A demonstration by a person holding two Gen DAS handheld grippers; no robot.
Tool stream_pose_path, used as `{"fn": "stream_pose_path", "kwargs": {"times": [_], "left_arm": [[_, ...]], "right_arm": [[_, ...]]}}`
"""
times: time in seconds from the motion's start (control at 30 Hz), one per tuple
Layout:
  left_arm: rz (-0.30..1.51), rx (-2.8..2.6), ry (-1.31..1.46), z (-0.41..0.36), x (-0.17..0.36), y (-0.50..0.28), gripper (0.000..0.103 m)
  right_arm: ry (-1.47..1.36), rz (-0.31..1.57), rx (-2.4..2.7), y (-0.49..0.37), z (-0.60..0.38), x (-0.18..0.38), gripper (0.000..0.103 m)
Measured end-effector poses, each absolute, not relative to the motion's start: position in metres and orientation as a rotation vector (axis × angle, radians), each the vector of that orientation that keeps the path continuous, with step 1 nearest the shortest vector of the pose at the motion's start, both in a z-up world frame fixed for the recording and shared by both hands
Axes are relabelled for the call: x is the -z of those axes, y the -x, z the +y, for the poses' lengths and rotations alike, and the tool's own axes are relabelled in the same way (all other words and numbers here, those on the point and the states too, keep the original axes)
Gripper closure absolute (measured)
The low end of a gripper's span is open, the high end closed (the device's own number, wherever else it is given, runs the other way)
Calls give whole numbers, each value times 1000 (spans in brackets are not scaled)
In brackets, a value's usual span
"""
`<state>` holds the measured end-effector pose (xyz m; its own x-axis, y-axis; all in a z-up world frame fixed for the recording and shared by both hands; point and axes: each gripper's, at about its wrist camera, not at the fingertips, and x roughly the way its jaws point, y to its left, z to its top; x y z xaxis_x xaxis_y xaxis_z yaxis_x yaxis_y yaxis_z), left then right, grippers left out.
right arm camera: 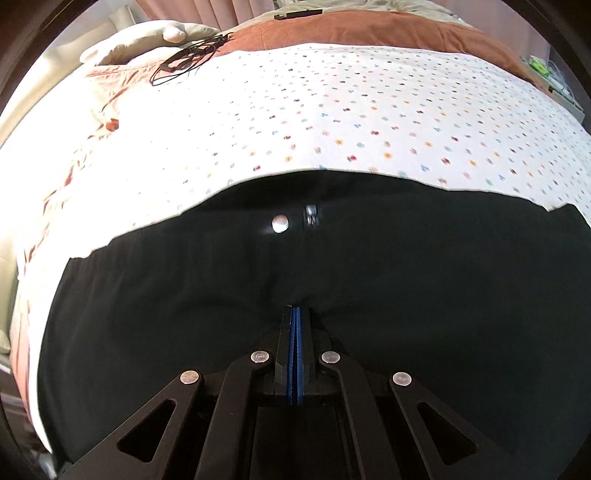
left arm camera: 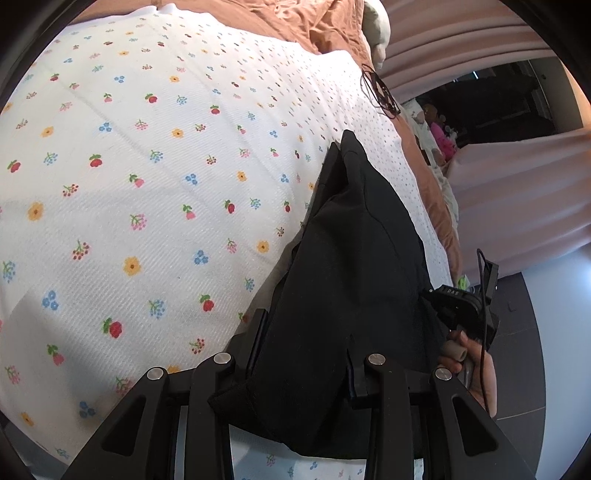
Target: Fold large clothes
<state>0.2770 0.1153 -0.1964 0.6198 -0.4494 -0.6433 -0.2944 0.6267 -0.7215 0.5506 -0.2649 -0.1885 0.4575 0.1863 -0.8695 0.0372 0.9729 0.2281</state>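
A black garment [left arm camera: 343, 280] lies on a bed with a white floral cover [left arm camera: 147, 166]. In the left wrist view my left gripper [left arm camera: 338, 147] has the black cloth between its fingers and draped over them; only the left finger [left arm camera: 327, 173] shows, so how far the jaws stand apart is hidden. In the right wrist view the garment [right arm camera: 406, 277] spreads wide, with a white button [right arm camera: 279, 223] near its top edge. My right gripper [right arm camera: 296, 308] is shut on a pinch of the black cloth. The right gripper body [left arm camera: 465, 306] and the hand holding it show at right in the left wrist view.
An orange-brown blanket [right arm camera: 351, 29] and a pale pillow [right arm camera: 147, 37] lie at the head of the bed. A coil of black cable [right arm camera: 184, 61] rests on the cover near them. Pink curtains [left arm camera: 461, 37] and grey floor [left arm camera: 524, 332] lie beyond the bed's right edge.
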Motion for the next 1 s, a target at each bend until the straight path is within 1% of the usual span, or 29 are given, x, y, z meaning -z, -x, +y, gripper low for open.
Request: {"fn": "stream_pose_path", "kwargs": {"times": [0.17, 0.23, 0.3, 0.33, 0.4, 0.53, 0.6, 0.83, 1.0], "left_arm": [[937, 93, 932, 115, 196, -277, 70], [942, 92, 948, 116, 195, -277, 72], [936, 100, 959, 117, 193, -276, 78], [930, 106, 959, 117, 190, -276, 79], [910, 124, 946, 115, 182, -276, 82], [883, 170, 966, 113, 166, -279, 84], [869, 193, 957, 110, 154, -282, 85], [794, 266, 897, 84, 108, -292, 86], [764, 312, 850, 64, 78, -300, 87]], "right_arm": [[-230, 1047, -117, -556, -265, 190, 103], [-256, 1054, -126, -546, -262, 189, 103], [-298, 1055, -151, -539, -268, 181, 103], [-320, 1031, -173, -532, -272, 176, 100], [-348, 972, -197, -506, -282, 159, 99], [-409, 921, -228, -457, -297, 137, 98], [-431, 911, -240, -456, -301, 139, 98], [-493, 928, -284, -387, -307, 166, 98], [-507, 919, -330, -361, -303, 172, 98]]}}
